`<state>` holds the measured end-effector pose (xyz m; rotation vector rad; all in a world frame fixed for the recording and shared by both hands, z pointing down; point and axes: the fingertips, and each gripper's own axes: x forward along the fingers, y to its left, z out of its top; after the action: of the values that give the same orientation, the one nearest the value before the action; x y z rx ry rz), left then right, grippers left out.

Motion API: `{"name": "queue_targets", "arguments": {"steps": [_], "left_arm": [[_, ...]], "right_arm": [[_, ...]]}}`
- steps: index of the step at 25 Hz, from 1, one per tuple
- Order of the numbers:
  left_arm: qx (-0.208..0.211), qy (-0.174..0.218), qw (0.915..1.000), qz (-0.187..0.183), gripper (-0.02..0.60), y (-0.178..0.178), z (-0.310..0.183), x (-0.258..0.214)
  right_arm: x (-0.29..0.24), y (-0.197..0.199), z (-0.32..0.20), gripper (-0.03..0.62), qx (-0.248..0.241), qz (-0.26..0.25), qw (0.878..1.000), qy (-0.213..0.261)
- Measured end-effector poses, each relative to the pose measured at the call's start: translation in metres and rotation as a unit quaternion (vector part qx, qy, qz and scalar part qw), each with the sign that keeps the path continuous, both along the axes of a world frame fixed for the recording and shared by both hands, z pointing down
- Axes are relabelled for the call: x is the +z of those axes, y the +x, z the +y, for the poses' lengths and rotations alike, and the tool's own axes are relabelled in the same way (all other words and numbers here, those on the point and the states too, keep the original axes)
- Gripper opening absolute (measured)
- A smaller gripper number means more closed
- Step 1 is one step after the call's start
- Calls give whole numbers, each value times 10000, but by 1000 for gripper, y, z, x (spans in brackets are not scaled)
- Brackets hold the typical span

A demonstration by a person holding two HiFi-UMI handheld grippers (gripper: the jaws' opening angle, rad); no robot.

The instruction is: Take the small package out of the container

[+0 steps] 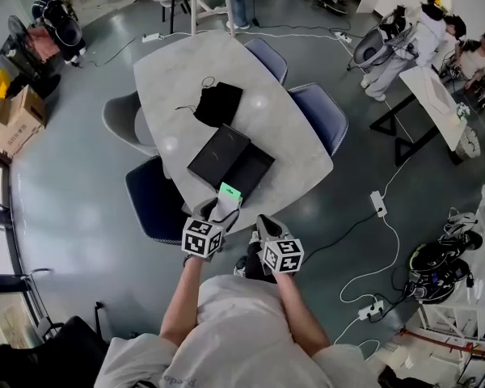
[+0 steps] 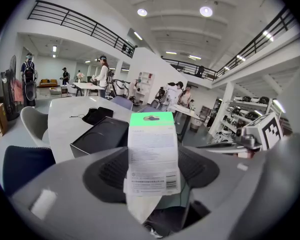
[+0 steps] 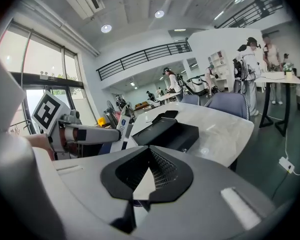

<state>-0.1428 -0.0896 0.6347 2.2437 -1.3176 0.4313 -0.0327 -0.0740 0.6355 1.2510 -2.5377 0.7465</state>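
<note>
left gripper (image 2: 152, 176) clamped on the small package (image 2: 153, 151): green header, white printed label, standing upright between the jaws. head view: package (image 1: 229, 191) sits at the left gripper (image 1: 224, 208) tips, just short of the table (image 1: 178, 63) near edge and clear of the container. the container, a black box (image 1: 250, 173), is on the table straight ahead of the left gripper, open, with its lid (image 1: 217, 153) lying beside it on the far-left side and touching it. black pouch (image 1: 219, 103) with a cord lies further ahead, past the lid. right gripper (image 3: 149, 173) jaws together, nothing between them. it's held just right of the left gripper, off the table edge, and the black box (image 3: 166, 131) is ahead of it, slightly left.
</note>
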Motion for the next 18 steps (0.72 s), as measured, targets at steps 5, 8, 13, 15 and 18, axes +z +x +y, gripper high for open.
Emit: {"name": "queue_targets", "arguments": {"steps": [5, 8, 13, 15, 18], "left_arm": [[-26, 88, 10000, 15, 357, 1, -3, -6], [-2, 117, 9999, 4, 357, 3, -4, -7], [-14, 162, 9999, 17, 357, 6, -5, -10], [11, 173, 9998, 13, 357, 9, -5, -10], [56, 169, 9998, 3, 357, 10, -6, -10]], "right_arm": [[-2, 1, -1, 2, -32, -8, 10000, 34], [-2, 2, 1, 2, -58, -26, 10000, 40], [-4, 2, 3, 2, -140, -45, 9999, 83], [-4, 4, 5, 2, -130, -66, 9998, 99], [-3, 6, 6, 2, -129, -48, 9999, 83]]}}
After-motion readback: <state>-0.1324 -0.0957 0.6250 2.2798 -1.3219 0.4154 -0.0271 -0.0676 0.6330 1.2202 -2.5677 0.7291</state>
